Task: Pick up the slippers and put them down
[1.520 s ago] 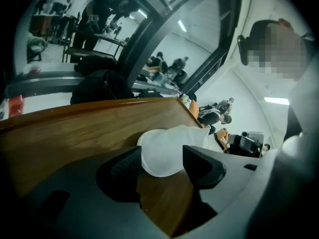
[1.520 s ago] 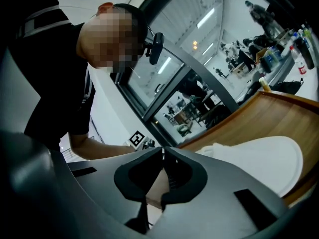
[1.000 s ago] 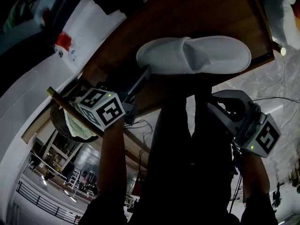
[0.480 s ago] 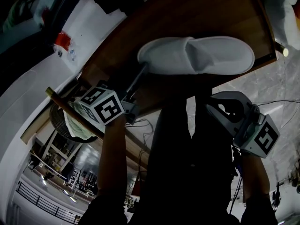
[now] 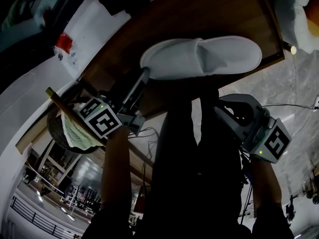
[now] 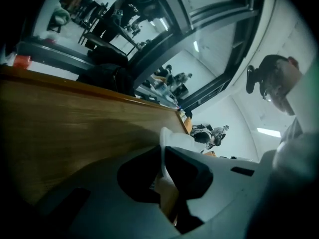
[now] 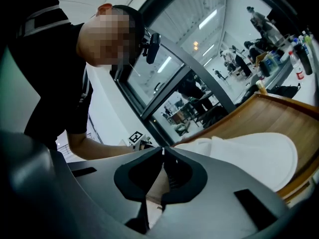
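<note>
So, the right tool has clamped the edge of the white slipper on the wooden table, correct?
Not quite. It is the left tool, whose jaws have just been closing, that pinches the edge of the white slipper on the wooden table; the left gripper view shows it. The right tool is shut, empty.

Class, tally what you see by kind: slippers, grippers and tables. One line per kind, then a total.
White fabric slipper: 1 seen; a second nested in it cannot be ruled out.
Grey two-jaw grippers: 2, the left gripper, jaws just closed further on the slipper's edge, and the right gripper, shut, empty.
Brown wooden table: 1
Total: 4
</note>
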A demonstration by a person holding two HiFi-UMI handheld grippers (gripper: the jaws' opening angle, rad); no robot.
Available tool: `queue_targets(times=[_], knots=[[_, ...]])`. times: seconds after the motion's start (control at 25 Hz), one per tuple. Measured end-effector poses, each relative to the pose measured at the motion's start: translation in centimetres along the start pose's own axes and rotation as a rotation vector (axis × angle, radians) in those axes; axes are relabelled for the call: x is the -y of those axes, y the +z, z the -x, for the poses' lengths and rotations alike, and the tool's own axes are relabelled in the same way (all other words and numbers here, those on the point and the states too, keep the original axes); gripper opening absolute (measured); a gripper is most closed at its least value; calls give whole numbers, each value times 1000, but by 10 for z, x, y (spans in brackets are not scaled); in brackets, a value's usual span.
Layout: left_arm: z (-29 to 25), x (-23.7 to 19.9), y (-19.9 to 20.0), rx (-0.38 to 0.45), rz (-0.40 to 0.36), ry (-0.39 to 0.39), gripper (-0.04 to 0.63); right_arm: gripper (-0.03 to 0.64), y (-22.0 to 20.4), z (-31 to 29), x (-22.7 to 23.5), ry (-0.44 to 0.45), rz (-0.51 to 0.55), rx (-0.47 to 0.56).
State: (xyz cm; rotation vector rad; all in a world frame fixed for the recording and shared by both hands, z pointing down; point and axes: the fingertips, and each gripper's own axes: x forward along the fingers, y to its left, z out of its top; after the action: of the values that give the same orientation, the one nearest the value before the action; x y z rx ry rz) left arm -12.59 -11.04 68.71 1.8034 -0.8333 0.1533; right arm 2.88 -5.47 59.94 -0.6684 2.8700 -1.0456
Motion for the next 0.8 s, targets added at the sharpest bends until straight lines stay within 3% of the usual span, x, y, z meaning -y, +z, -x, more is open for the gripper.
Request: queue_targets(times=[0.24,0.56,0.8], knots=[[25,28,10,88,73,-64,34,26,22,17,-20,-54,62,-9],[50,51,19,256,292,-171,34,26,71,50,-44,-124,161,-27],[77,85,54,381,329,-310,34,26,109,59,-63,-148,237,-22]])
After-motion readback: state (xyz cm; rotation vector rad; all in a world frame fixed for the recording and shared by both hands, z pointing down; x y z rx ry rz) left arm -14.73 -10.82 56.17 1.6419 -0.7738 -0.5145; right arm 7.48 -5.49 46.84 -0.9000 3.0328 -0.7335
